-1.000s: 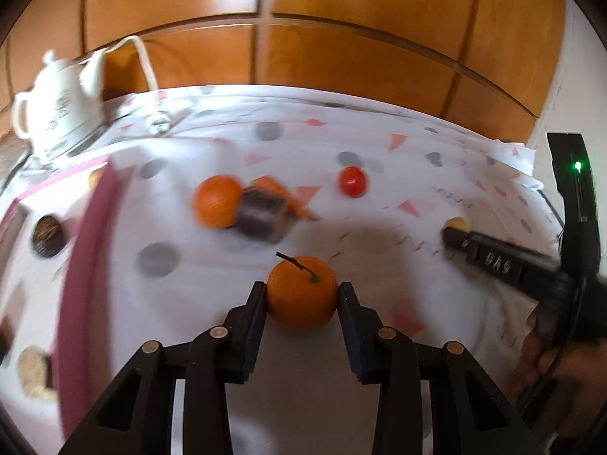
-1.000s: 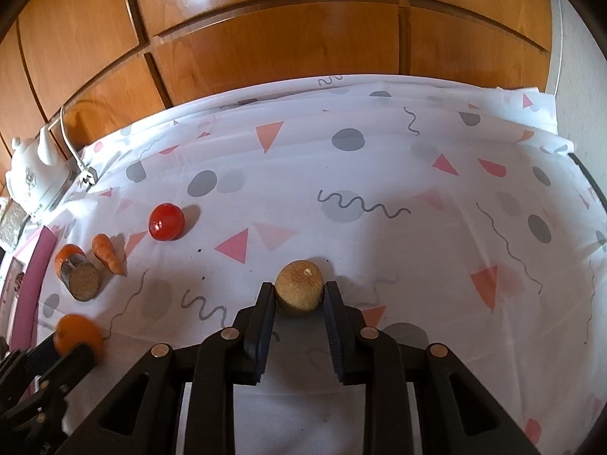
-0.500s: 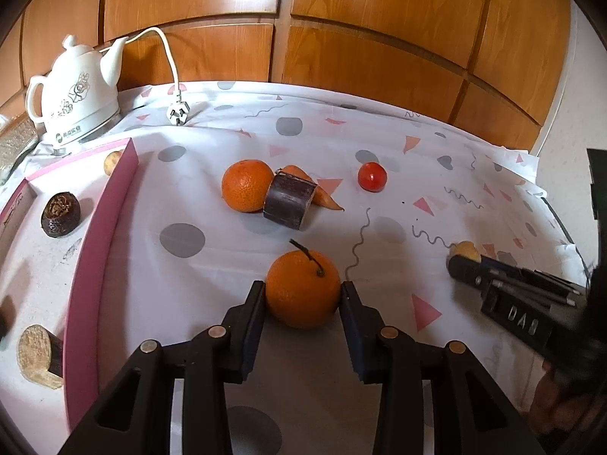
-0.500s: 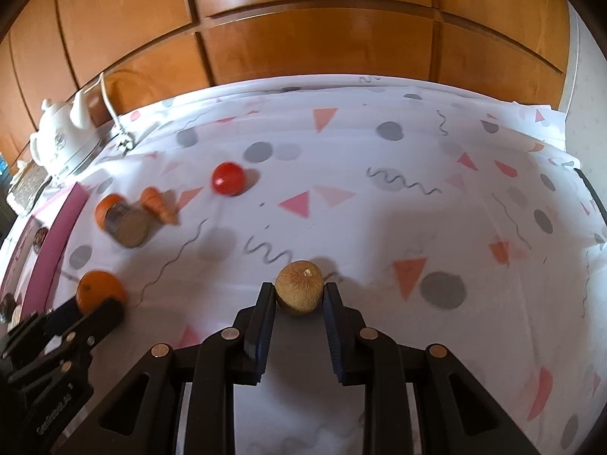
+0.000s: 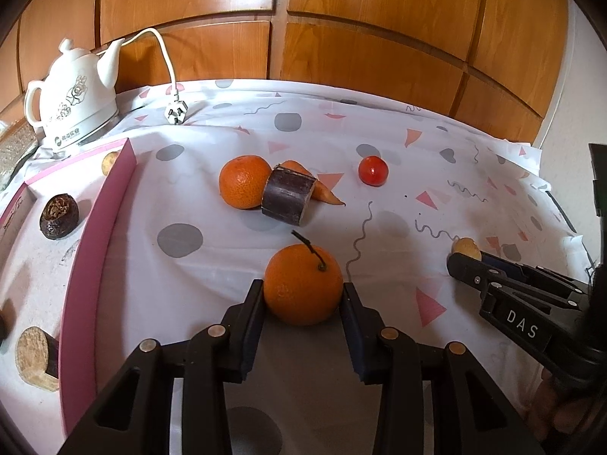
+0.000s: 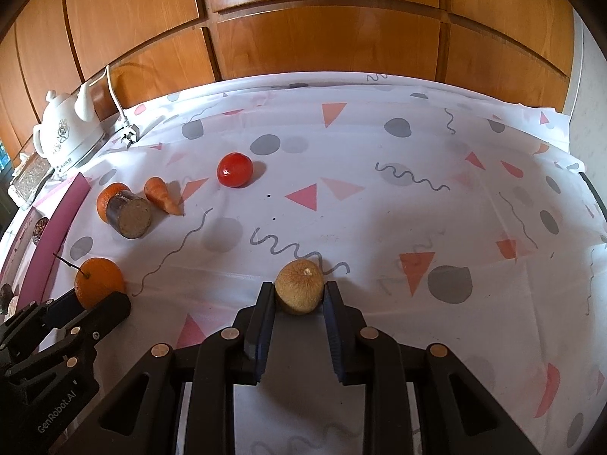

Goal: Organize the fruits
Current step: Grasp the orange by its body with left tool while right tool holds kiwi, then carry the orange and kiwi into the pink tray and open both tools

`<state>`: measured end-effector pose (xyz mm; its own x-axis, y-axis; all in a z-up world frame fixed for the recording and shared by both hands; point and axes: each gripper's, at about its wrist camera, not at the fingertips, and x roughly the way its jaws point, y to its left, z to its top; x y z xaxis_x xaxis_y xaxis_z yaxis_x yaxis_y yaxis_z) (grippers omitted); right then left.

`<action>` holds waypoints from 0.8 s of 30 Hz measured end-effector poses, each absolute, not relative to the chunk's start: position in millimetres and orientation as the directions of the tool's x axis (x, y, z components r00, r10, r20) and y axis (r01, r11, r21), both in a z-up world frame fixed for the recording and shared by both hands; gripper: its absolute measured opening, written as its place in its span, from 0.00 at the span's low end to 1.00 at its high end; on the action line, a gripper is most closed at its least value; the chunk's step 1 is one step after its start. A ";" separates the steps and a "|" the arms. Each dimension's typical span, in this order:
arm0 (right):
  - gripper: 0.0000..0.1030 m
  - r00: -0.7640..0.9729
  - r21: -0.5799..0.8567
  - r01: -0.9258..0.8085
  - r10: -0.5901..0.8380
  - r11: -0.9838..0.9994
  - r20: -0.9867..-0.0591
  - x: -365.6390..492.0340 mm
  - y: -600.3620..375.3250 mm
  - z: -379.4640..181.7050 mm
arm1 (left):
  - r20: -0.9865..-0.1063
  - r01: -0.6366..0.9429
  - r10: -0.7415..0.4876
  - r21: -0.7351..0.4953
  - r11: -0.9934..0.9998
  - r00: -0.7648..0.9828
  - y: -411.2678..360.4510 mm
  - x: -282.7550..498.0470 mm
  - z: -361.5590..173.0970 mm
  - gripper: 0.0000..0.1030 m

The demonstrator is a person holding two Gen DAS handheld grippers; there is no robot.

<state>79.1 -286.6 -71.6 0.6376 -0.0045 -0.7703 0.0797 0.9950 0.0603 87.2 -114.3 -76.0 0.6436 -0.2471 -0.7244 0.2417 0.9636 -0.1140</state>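
Note:
My left gripper (image 5: 302, 295) is shut on a stemmed orange (image 5: 302, 289), also seen in the right wrist view (image 6: 99, 282). My right gripper (image 6: 299, 295) is shut on a small tan round fruit (image 6: 299, 290), which shows in the left wrist view (image 5: 466, 247) at the right. On the cloth lie a second orange (image 5: 242, 186), a dark cut cylinder piece (image 5: 288, 199), a carrot (image 5: 322, 189) and a red tomato (image 5: 373, 170). A pink tray (image 5: 95, 250) at the left holds a dark round fruit (image 5: 59, 216), a cut tan piece (image 5: 36, 356) and a small tan fruit (image 5: 110, 162).
A white kettle (image 5: 74, 102) with cord and plug (image 5: 175, 113) stands at the back left. Wooden panels (image 5: 341, 38) back the table. The patterned cloth (image 6: 417, 208) stretches to the right, its edge near a white wall.
Both grippers keep their fruits. The views swung: the left gripper has moved nearer the pink tray, the right view has shifted left, and the motion blur has settled.

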 end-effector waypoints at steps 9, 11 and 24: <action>0.25 0.644 0.050 0.081 -0.014 0.995 -0.765 77.9 -285.2 -71.3 | -0.723 0.243 -0.239 -0.101 0.965 0.648 -115.6 87.0 -76.4 0.38; 0.25 0.645 0.049 0.081 -0.014 0.996 -0.764 78.1 -285.1 -71.4 | -0.723 0.244 -0.238 -0.099 0.965 0.649 -115.8 87.0 -76.5 0.38; 0.25 0.647 0.038 0.080 -0.023 0.996 -0.762 77.4 -283.9 -71.2 | -0.728 0.246 -0.236 -0.096 0.965 0.643 -114.7 86.7 -73.6 0.37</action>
<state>77.4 -283.9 -71.2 0.6471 -0.0231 -0.7620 0.0802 0.9961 0.0378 86.7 -114.7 -73.6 0.6433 -0.2361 -0.7283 0.2459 0.9646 -0.0956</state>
